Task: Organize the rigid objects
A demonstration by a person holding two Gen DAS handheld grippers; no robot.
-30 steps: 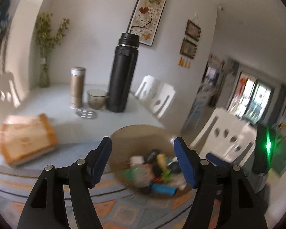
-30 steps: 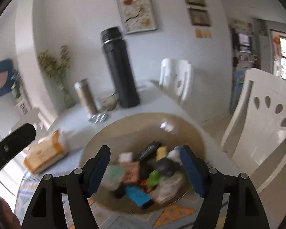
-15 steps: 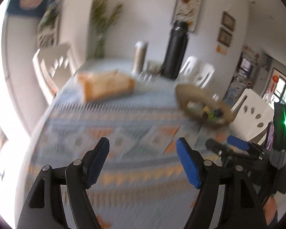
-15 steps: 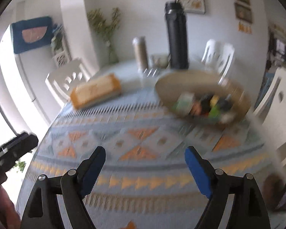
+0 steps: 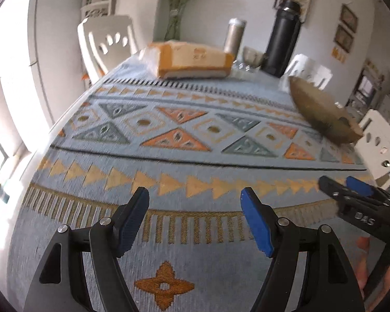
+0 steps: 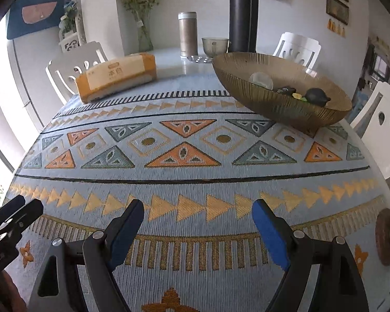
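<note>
Blue-padded jaws of the left gripper [image 5: 195,223] stand well apart at the bottom of the left wrist view with nothing between them, over the patterned tablecloth [image 5: 195,140]. The right gripper [image 6: 199,230] is equally wide and empty at the bottom of its view. Small rigid objects [image 6: 299,93] lie in the ribbed brown bowl [image 6: 280,104] at upper right. An orange tissue pack [image 6: 117,78] sits upper left; a black flask [image 6: 243,13] stands behind the bowl.
</note>
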